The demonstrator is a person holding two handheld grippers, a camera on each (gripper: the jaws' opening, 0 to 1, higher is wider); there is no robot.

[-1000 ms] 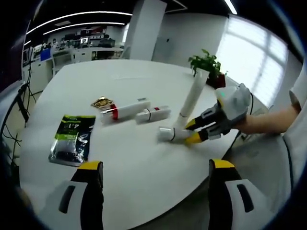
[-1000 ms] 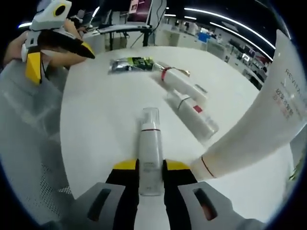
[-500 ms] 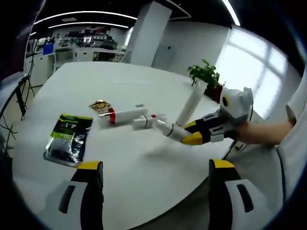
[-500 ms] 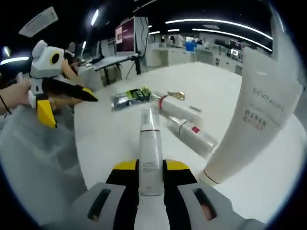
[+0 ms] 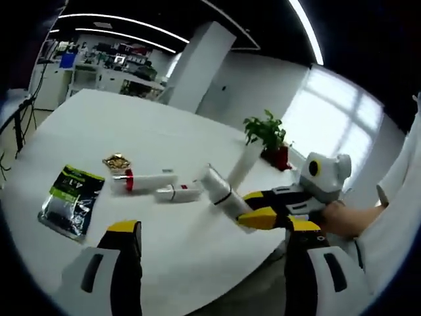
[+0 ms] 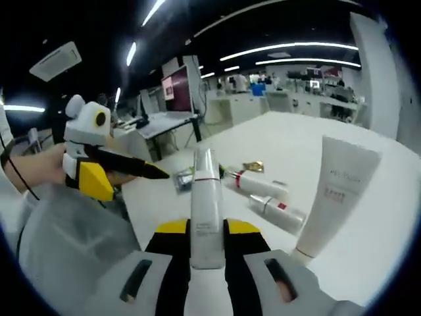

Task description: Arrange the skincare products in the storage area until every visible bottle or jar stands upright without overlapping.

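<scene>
My right gripper (image 6: 207, 228) is shut on a slim white pump bottle (image 6: 206, 197) with a thin red band, held tilted up off the white table (image 6: 368, 263). In the left gripper view that same right gripper (image 5: 262, 212) comes in from the right with the bottle (image 5: 217, 187) in the air. A white tube (image 6: 332, 197) stands upright on its cap (image 5: 242, 164). Two white bottles lie on their sides: a red-banded one (image 5: 146, 180) and a shorter one (image 5: 181, 193). My left gripper (image 5: 213, 227) is open with nothing between its fingers, well short of them.
A green pouch (image 5: 66, 199) and a gold wrapper (image 5: 116, 160) lie on the table's left part. A potted plant (image 5: 266, 131) stands at the far edge behind the tube. A person's hand and sleeve (image 5: 368, 224) follow the right gripper. Desks and screens fill the room behind.
The right gripper has lifted the pump bottle off the table and swung its top end upward. The left gripper's camera has dropped back; its jaws stay open.
</scene>
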